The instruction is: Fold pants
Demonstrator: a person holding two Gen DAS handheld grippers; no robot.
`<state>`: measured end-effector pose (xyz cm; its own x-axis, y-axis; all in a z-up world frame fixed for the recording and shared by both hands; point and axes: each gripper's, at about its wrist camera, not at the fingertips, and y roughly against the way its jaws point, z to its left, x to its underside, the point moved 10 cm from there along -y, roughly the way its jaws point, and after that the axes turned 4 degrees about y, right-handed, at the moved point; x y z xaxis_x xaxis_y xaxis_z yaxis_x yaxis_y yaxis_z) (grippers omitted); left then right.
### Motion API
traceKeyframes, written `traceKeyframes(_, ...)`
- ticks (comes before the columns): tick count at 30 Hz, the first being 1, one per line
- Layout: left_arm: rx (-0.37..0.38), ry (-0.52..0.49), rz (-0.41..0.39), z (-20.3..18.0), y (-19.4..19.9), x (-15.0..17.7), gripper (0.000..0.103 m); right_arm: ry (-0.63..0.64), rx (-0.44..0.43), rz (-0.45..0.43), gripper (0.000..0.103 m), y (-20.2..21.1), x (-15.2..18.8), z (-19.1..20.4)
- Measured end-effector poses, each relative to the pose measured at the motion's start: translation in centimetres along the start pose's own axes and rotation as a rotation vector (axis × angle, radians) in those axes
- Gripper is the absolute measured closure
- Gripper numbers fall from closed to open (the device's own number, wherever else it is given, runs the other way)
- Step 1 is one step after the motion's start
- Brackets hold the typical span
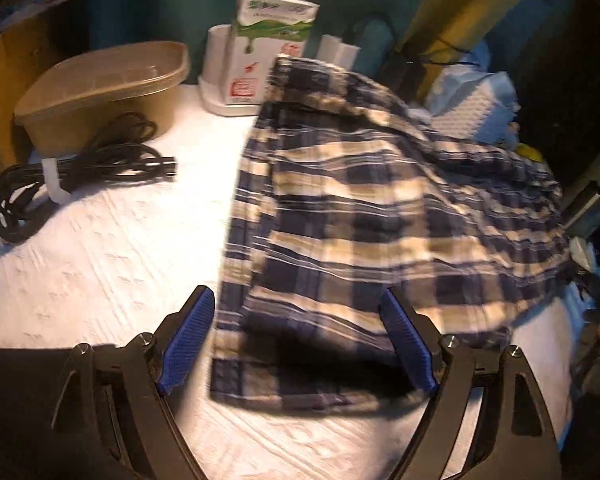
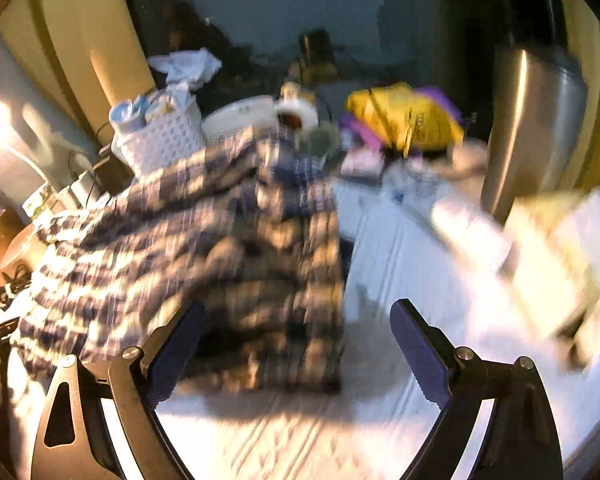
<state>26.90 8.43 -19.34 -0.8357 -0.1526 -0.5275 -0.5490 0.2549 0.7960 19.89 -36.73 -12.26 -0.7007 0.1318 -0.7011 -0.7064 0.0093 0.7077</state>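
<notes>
Both claws spread, left gripper (image 1: 298, 340) and right gripper (image 2: 296, 350) at near hem of plaid pants (image 1: 364, 208). Pre-grasp; next: pinch hem corners.

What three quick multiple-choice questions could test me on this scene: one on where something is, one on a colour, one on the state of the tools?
1. Where does the coiled black cable lie?
A. on the plaid pants
B. on the white cloth, in front of the brown tub
C. inside the white basket

2. What colours are the pants?
A. dark blue and cream plaid
B. plain red
C. green stripes

3. How do both tools stand?
A. both shut on the pants
B. both open, holding nothing
C. one open, one shut

Answers: 1 B, the cable rests on the white cloth by the brown tub. 2 A, plaid checks show. 3 B, the left tool and right tool show wide gaps.
</notes>
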Motion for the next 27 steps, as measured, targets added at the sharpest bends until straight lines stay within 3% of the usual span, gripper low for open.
traceKeyframes(2, -0.041, -0.062, -0.023, -0.3, -0.2, 0.6, 0.026, -0.054, -0.059, 0.028, 0.007, -1.5, 1.0, 0.5)
traceKeyframes(3, -0.073, -0.096, -0.040, -0.5, -0.3, 0.8, 0.036, -0.051, -0.046, 0.000, 0.007, -1.4, 0.7, 0.8)
traceKeyframes(5, -0.140, -0.123, -0.057, -0.2, -0.2, 0.7, 0.077, -0.075, -0.087, 0.020, 0.009, -1.7, 0.6, 1.8)
traceKeyframes(6, -0.121, -0.111, -0.047, -0.2, 0.0, 1.0, 0.098, -0.091, -0.120, 0.019, 0.013, -1.9, 0.6, 2.3)
traceKeyframes(7, -0.097, -0.087, -0.038, -0.3, 0.3, 1.3, 0.098, -0.090, -0.134, 0.007, 0.052, -2.0, 0.5, 2.8)
traceKeyframes(8, -0.098, -0.079, -0.044, -0.2, 0.7, 1.6, 0.099, -0.092, -0.146, 0.025, 0.076, -2.3, 0.8, 3.1)
traceKeyframes(11, -0.099, -0.063, -0.064, 0.1, 2.3, 2.6, 0.100, -0.086, -0.151, 0.014, 0.077, -1.5, 1.1, 3.6)
traceKeyframes(19, -0.054, -0.059, -0.112, -2.4, 6.6, 4.5, 0.100, 0.001, -0.109, -0.069, 0.078, 6.2, 1.1, 2.5)
traceKeyframes(23, -0.052, -0.059, -0.072, -2.7, 7.7, 7.0, 0.100, 0.040, -0.085, -0.070, 0.078, 8.7, 2.4, 2.2)
traceKeyframes(27, -0.040, -0.027, -0.004, -2.3, 7.7, 9.8, 0.097, 0.059, -0.066, 0.001, 0.078, 7.6, 5.7, 1.5)
